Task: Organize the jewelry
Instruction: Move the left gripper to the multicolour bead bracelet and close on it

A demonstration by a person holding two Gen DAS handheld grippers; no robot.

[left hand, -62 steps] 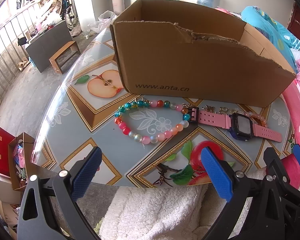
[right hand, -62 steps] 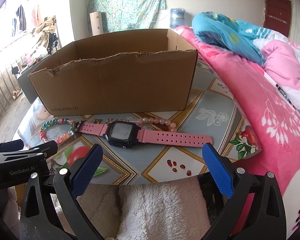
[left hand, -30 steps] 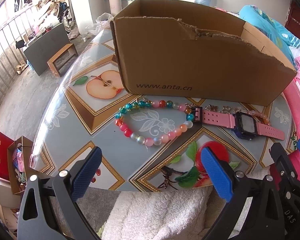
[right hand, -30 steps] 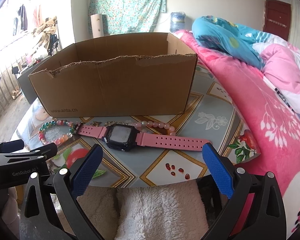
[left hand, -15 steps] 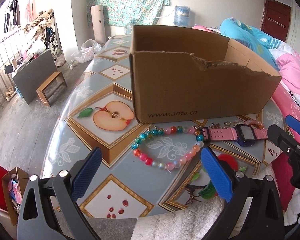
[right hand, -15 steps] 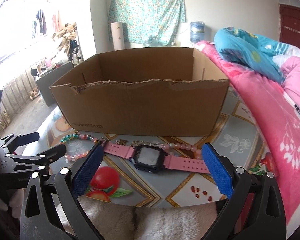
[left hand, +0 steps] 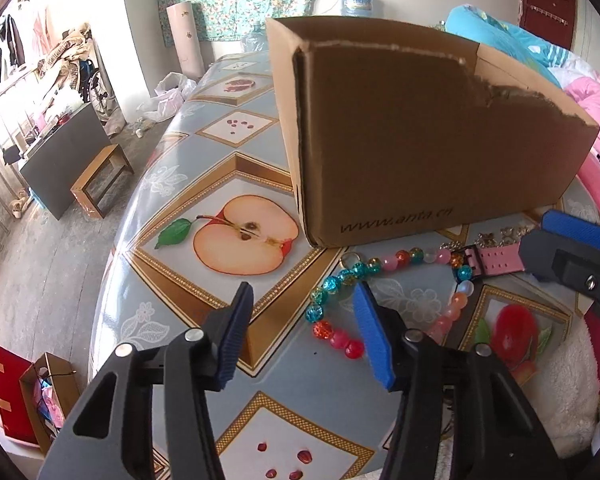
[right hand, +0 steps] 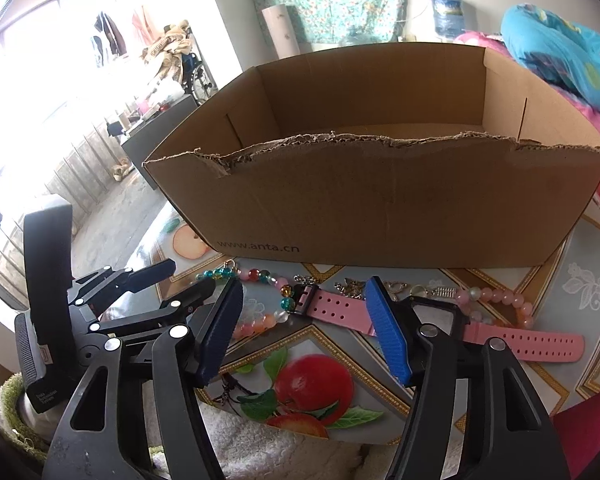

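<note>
The cardboard box [right hand: 380,200] stands open-topped at the far side of the bench [left hand: 172,208], its long front wall running left to right; nothing shows inside it from here. All the jewelry lies in a row on the bench just in front of that wall, parallel to it.

The pink watch [right hand: 340,308] lies flat with its strap stretched left to right, its dark face mostly hidden behind one finger of the right tongs [right hand: 304,328]. Those tongs hang just above and on the near side of it, half spread after narrowing within the last moment, with the strap's left half showing between the pads and nothing pinched. The strap's long axis crosses the gap, so a short drop forward would, I judge, bring the pads onto it.

The beaded bracelet [left hand: 380,280] is a loop at the left end of the row, touching the watch buckle. The left tongs [left hand: 304,332] are nearer to it, also half spread after narrowing, empty, with the loop's left arc just ahead and slightly right of the gap.

A second bracelet of pale pink beads [right hand: 496,300] and small metal charms [right hand: 352,286] lie between the watch and the box.
</note>
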